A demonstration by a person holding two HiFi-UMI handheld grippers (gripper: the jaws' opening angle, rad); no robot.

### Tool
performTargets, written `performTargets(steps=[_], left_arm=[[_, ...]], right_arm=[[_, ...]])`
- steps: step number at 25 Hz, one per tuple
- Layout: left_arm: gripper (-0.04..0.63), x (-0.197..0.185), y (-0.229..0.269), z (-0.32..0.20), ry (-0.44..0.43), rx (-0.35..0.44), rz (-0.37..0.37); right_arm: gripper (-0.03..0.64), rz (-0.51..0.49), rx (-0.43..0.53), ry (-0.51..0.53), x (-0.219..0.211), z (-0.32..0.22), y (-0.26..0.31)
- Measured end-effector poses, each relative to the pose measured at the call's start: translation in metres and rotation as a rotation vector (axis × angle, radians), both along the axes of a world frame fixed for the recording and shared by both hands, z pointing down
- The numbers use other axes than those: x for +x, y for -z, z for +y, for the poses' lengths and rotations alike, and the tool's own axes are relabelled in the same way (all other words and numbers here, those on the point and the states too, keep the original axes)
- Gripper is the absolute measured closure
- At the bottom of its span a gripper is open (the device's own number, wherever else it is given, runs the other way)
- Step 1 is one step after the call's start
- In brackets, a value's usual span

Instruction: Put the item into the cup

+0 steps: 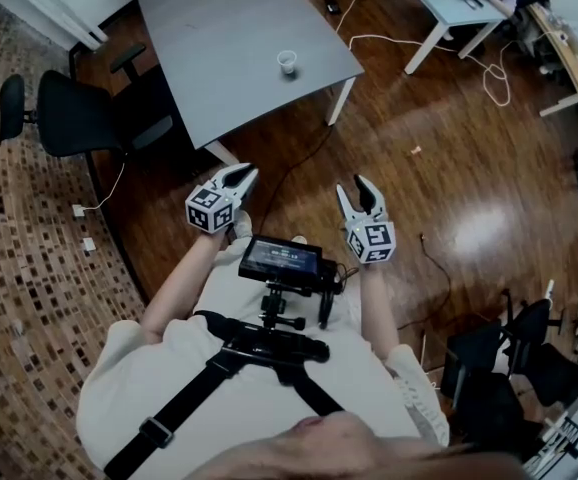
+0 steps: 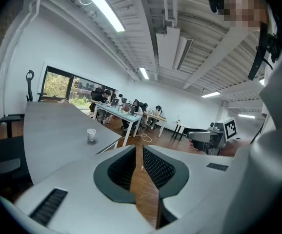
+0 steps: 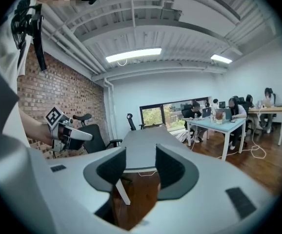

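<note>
A small white cup (image 1: 287, 62) stands near the right edge of the grey table (image 1: 219, 28), far ahead of both grippers. In the left gripper view the cup (image 2: 91, 135) is at left on the tabletop (image 2: 48, 135). My left gripper (image 1: 242, 174) hangs over the wooden floor short of the table. Its jaws (image 2: 139, 151) are a narrow gap apart with nothing between them. My right gripper (image 1: 354, 187) is held beside it, jaws (image 3: 141, 155) open and empty. No item shows in either gripper. Each gripper view shows the other gripper at its side.
A black office chair (image 1: 64, 113) stands left of the table. A small pale object (image 1: 416, 150) lies on the wooden floor to the right. Cables (image 1: 489, 78) trail near desks with seated people at the top right. More chairs (image 1: 509, 358) crowd the lower right.
</note>
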State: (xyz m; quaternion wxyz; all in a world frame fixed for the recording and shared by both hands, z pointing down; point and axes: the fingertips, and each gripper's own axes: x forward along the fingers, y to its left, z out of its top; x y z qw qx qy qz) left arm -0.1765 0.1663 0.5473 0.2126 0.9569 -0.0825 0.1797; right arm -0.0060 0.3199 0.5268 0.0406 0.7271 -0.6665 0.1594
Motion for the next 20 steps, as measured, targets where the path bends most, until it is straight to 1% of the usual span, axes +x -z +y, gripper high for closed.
performTargets(steps=[3,9,14,20], left_arm=[[0.548,-0.003,-0.002,-0.002,-0.003,-0.007,-0.008],[0.549,-0.004,-0.003,-0.003,-0.002,-0.014,-0.009],[0.549,-0.016,-0.012,-0.002,0.004,-0.034,-0.014],[0.549,-0.013,-0.021,0.004,0.013,-0.046,-0.022]], right_arm=[[0.414,0.017,-0.002,-0.001,-0.006,-0.002,0.004],[0.414,0.008,-0.022,-0.012,-0.009,0.004,-0.006],[0.414,0.012,-0.038,-0.009,-0.018,0.008,-0.013],[0.414,0.007,-0.035,0.001,-0.017,0.007,-0.016]])
